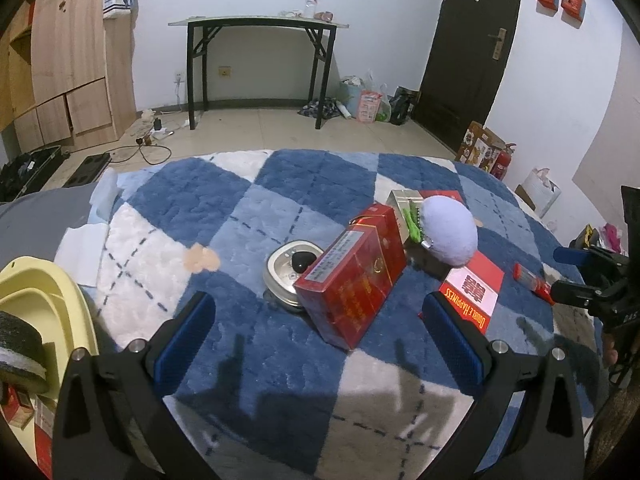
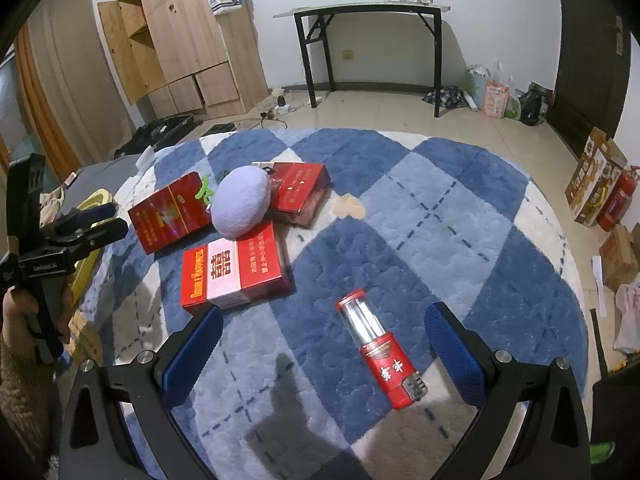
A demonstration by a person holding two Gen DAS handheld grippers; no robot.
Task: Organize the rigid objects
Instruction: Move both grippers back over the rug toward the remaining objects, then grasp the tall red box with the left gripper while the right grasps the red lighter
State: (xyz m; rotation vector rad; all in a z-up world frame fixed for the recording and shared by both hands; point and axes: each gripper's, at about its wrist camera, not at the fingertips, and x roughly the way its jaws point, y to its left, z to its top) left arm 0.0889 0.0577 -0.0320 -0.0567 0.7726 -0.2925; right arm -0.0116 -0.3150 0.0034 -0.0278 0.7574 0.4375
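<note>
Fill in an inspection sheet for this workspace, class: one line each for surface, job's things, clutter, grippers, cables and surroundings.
Surface: blue-and-white checked rug, one tan stain.
Job's things: three red boxes; Double Happiness box lies flat, lighter tube lies apart from it, metal tin beside a tilted red box.
Clutter: lilac plush resting on the boxes.
Grippers: left gripper open, empty; right gripper open, empty.
Cables: cord on floor.
Surroundings: black table, wardrobe, dark door.

Black grippers [image 2: 322,344], blue finger pads [image 2: 454,354]
</note>
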